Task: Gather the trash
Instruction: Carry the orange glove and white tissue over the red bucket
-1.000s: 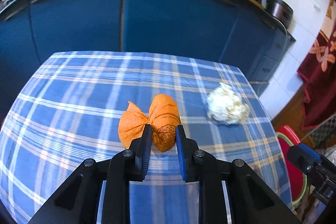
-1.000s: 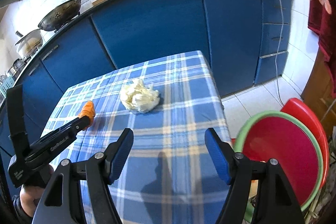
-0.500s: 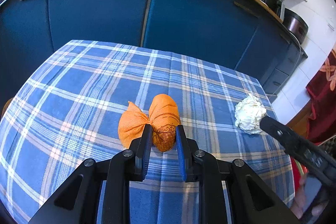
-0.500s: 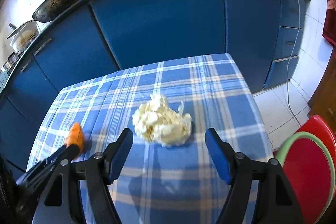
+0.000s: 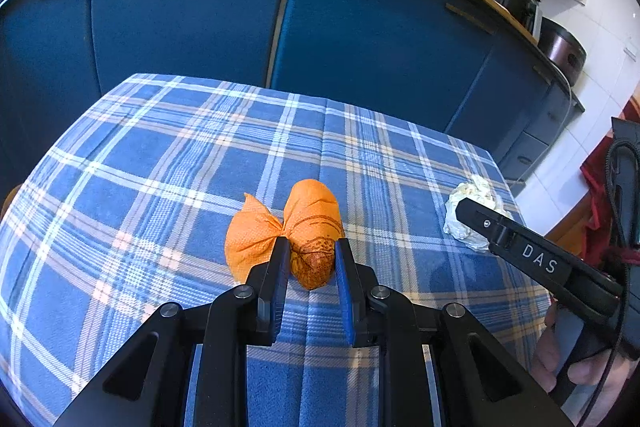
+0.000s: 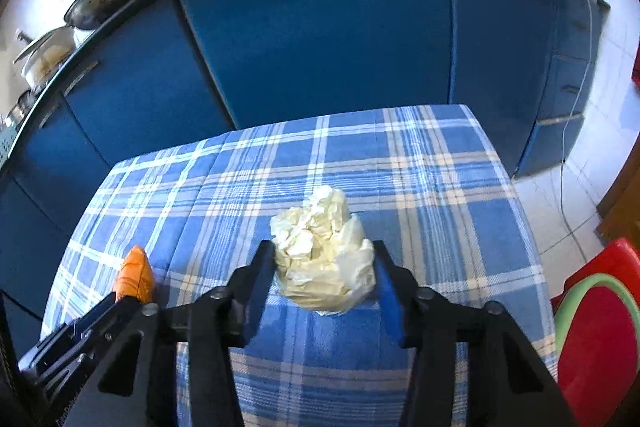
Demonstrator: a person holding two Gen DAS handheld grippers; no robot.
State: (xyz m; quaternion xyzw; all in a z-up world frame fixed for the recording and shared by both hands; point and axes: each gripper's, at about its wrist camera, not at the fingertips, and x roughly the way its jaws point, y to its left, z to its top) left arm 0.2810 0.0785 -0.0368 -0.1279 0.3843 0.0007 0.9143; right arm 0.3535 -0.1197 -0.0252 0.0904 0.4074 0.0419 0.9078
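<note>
A crumpled orange napkin (image 5: 296, 235) is pinched between the fingers of my left gripper (image 5: 309, 247), which is shut on it over the blue plaid tablecloth (image 5: 160, 187). A crumpled white paper wad (image 6: 324, 255) lies on the cloth between the fingers of my right gripper (image 6: 324, 251); both fingers sit against its sides. The wad also shows in the left wrist view (image 5: 468, 211), partly behind the right gripper's finger. The orange napkin shows at the left in the right wrist view (image 6: 134, 277).
Blue kitchen cabinets (image 5: 360, 27) stand right behind the table. A red basin with a green rim (image 6: 596, 339) sits low at the right of the table. The table's right edge (image 6: 520, 211) is close to the wad.
My right gripper has moved forward to the white wad and narrowed around it. My left gripper keeps its hold on the orange napkin and has shifted slightly.
</note>
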